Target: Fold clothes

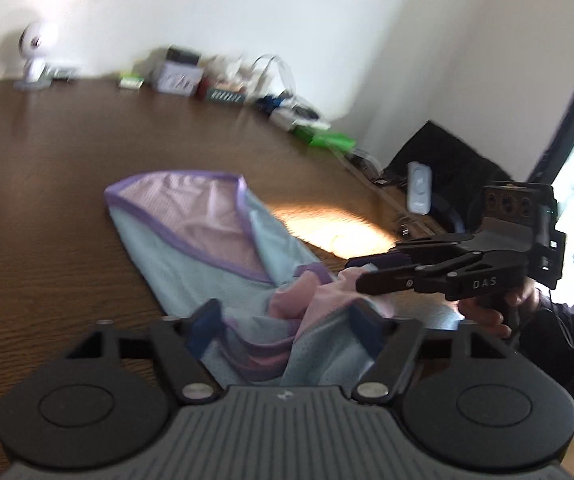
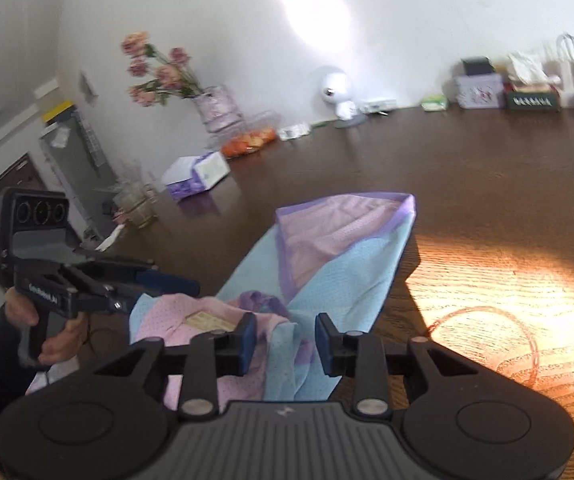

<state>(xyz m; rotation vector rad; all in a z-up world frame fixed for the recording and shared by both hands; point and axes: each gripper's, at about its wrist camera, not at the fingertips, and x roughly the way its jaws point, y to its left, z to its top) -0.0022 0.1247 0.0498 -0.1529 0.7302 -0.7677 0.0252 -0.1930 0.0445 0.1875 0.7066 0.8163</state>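
Note:
A light blue mesh garment (image 1: 191, 248) with a pink lining and purple trim lies bunched on the dark wooden table (image 1: 47, 184); it also shows in the right wrist view (image 2: 347, 264). My left gripper (image 1: 283, 320) is open, its fingers spread on either side of the garment's crumpled near end. My right gripper (image 2: 283, 340) is open just above the same bunched end. In the left wrist view the right gripper (image 1: 363, 268) comes in from the right over the pink folds. In the right wrist view the left gripper (image 2: 183, 284) comes in from the left.
Boxes and clutter (image 1: 215, 80) line the wall. A small white camera (image 2: 337, 92), a vase of flowers (image 2: 211, 108), a tissue box (image 2: 197, 174) and a glass jar (image 2: 137, 204) stand at the table's back and left. A sunlit patch (image 2: 507, 292) lies right of the garment.

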